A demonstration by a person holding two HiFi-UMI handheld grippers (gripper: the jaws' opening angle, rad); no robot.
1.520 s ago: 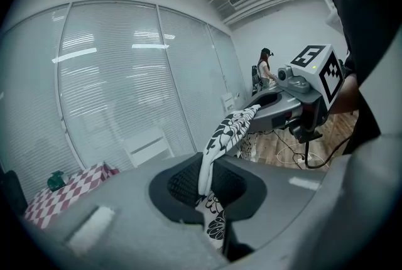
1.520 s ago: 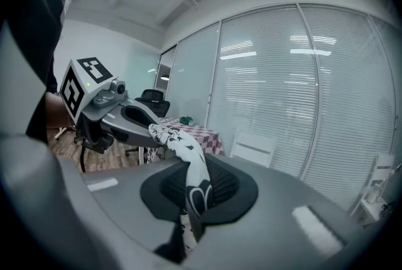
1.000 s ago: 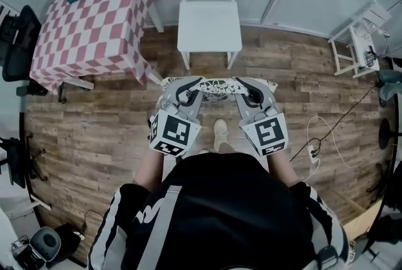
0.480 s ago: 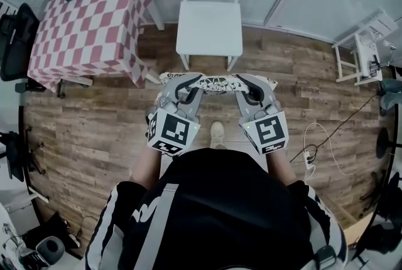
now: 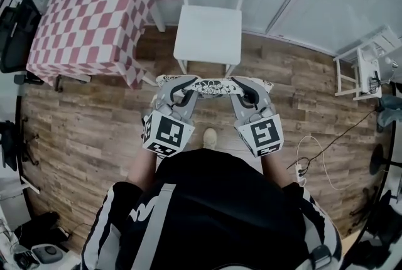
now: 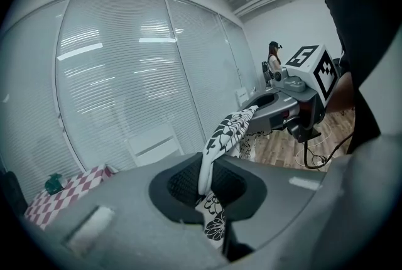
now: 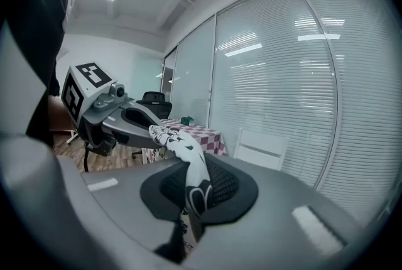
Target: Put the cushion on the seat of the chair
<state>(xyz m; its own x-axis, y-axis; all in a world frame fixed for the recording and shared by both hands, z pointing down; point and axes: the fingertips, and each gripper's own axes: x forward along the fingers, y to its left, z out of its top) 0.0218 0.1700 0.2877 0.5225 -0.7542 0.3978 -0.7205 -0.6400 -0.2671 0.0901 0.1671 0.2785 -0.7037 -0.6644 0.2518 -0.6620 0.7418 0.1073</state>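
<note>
Left gripper and right gripper each had jaws clamped on opposite ends of the black-and-white patterned cushion, in front of the white chair.

one head view, two gripper views
head view looks steeply down; each gripper view sits close behind its own jaws, facing the blinds; all share the cushion and white chair.

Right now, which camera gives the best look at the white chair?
The head view. It shows the white chair whole from above, with its bare seat and slatted back. The left gripper view and the right gripper view each catch only its back, small and pale, with the seat out of sight.
</note>
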